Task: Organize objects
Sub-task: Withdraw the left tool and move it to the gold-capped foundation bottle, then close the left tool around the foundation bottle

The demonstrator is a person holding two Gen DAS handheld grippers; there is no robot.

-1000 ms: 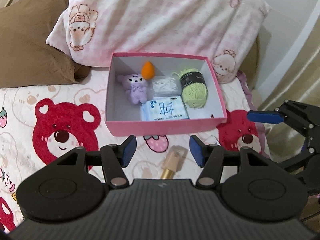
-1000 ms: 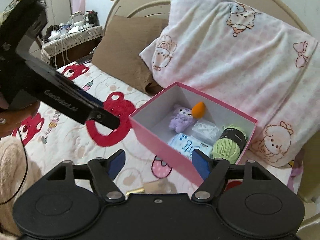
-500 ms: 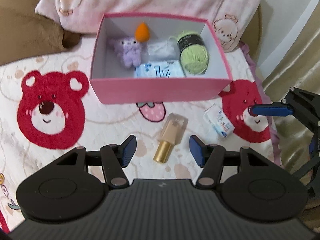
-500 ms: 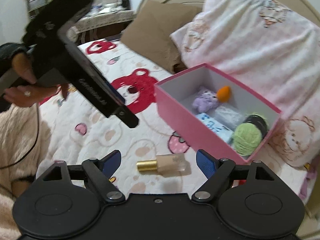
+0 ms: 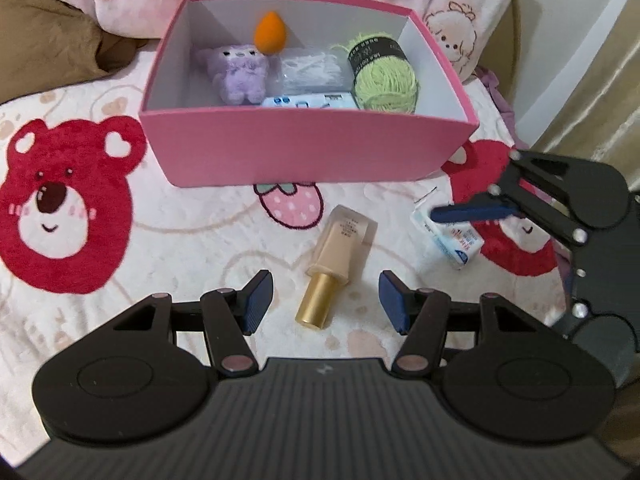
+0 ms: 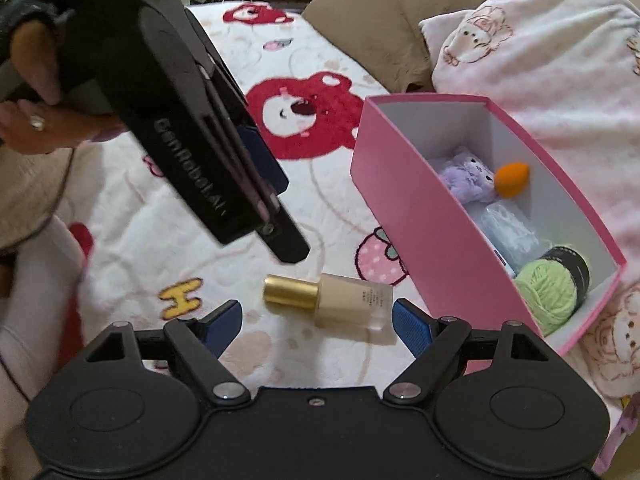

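Both released, the left gripper (image 5: pixel 323 298) and right gripper (image 6: pixel 317 322) frame the foundation bottle (image 5: pixel 338 257) at six o'clock of the pink box (image 5: pixel 316 148), needing one clean pinch.

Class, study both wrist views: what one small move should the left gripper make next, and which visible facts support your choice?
Probably ease the left gripper a little further down and forward, so its open jaws straddle the foundation bottle. The bottle lies on the bedspread outside the pink box, its gold cap between the pads, untouched. The right gripper also stands open near it, so only one should close.
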